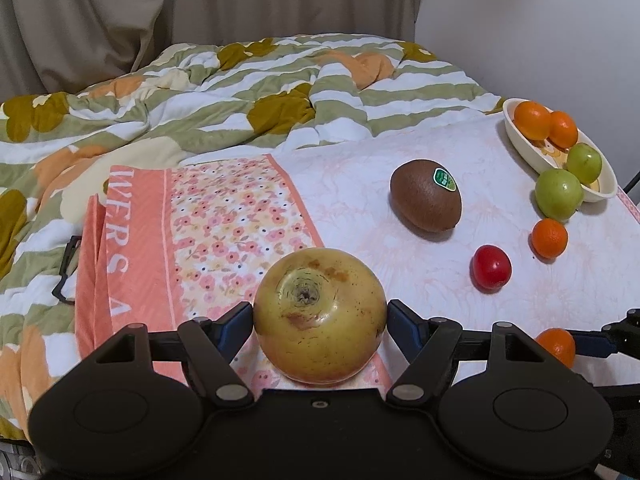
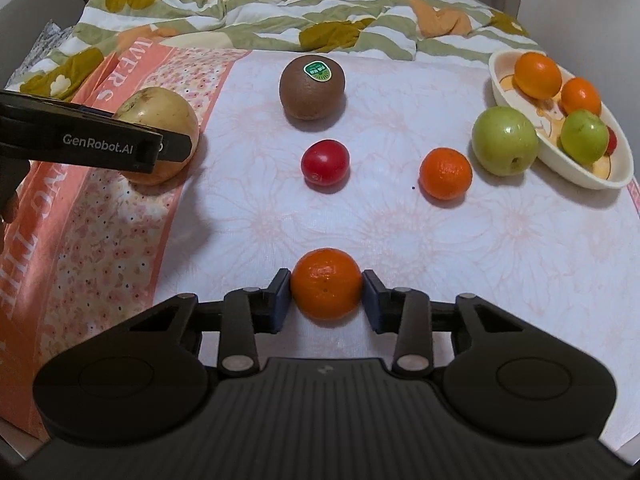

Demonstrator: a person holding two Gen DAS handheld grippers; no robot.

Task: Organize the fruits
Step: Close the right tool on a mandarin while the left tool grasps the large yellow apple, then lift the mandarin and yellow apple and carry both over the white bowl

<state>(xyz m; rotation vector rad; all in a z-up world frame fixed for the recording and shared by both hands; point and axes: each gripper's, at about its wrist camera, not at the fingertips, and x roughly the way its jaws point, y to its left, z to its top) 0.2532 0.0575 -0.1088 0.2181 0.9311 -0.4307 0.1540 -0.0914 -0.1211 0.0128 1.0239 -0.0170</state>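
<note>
My left gripper (image 1: 320, 316) is shut on a large yellow apple (image 1: 320, 316), which rests on the floral cloth; it also shows in the right wrist view (image 2: 160, 120). My right gripper (image 2: 326, 294) is shut on a small orange mandarin (image 2: 326, 282), seen at the left wrist view's right edge (image 1: 558, 344). On the white cloth lie a brown kiwi (image 2: 312, 88), a red tomato (image 2: 325, 162), another mandarin (image 2: 445, 173) and a green apple (image 2: 505, 140). A cream bowl (image 2: 508, 96) at the far right holds two oranges, a green apple and something red.
A pink floral cloth (image 1: 224, 216) covers the left part of the surface. A rumpled striped quilt (image 1: 240, 92) lies behind, with curtains and a wall beyond. The white cloth's near edge is under my right gripper.
</note>
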